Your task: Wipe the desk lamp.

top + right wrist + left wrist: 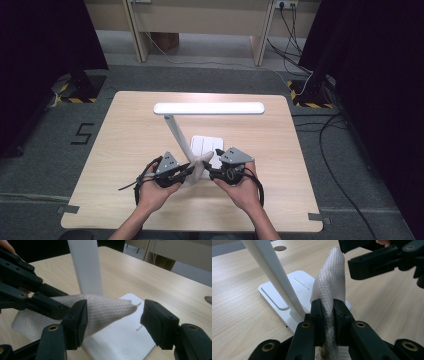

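Cloth: a white waffle-weave cloth (329,282) is held off the table, near the middle of the near half, just in front of the lamp's base.
Left gripper (186,170): jaws clamped on the cloth, pads pressing both faces of it in the left gripper view.
Right gripper (113,320): jaws spread wide, the cloth's pointed end lying between them with neither pad pressing it.
Lamp: a white desk lamp (209,108) stands mid-table, its flat base (120,340) under the cloth's tip and its slanted stem (274,275) just left of the cloth.
Containers: none on the table.
Table (125,145): bare wood left, right and far of the lamp; both grippers sit near the near edge.
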The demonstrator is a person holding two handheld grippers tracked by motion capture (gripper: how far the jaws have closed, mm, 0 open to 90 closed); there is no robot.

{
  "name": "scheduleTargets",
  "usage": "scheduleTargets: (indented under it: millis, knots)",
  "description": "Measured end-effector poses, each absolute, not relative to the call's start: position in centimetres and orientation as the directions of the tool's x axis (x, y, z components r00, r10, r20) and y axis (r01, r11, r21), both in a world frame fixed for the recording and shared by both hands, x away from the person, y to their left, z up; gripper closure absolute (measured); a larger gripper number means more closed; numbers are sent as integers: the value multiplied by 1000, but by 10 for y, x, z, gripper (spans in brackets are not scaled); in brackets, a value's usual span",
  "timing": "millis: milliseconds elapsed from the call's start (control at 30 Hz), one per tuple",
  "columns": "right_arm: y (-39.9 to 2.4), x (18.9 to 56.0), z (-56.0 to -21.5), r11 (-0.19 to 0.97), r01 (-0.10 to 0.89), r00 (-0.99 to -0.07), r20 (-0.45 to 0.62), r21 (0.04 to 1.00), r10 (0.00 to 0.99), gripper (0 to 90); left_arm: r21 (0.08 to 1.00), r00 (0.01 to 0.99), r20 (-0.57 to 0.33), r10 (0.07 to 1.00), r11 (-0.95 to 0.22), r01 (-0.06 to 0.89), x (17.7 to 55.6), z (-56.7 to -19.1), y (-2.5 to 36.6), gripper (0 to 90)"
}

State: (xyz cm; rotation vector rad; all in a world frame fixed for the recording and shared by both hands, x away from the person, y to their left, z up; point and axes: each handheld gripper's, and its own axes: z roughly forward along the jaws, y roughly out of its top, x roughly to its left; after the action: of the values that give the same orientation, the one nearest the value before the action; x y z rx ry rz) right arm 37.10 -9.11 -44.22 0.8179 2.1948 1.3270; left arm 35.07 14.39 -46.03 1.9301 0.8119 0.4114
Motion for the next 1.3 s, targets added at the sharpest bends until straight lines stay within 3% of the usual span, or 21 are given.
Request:
scheduleTargets:
  millis: [433, 733, 1067, 1167, 1300]
  knots:
    - [-85, 380, -448, 479, 211, -809, -123, 852, 575, 416, 867, 754, -45, 655, -349, 354, 350, -459, 141, 792]
    - [-81, 381, -452, 520, 174, -848, -141, 836, 510, 549, 869, 761, -37, 648, -354, 344, 350, -457, 141, 794]
    - [-76, 374, -450, 537, 121, -867, -175, 835, 467, 831, 877, 757, -33, 653, -345, 335, 349, -452, 143, 789]
    - [-77, 373, -446, 516, 117, -853, -180, 848, 490, 850, 888, 745, -46, 666, -314, 336, 347, -449, 144, 747]
    - [-79, 373, -431, 488, 96, -809, -218, 868, 546, 855, 912, 719, -40, 694, -268, 310, 340, -440, 149, 619]
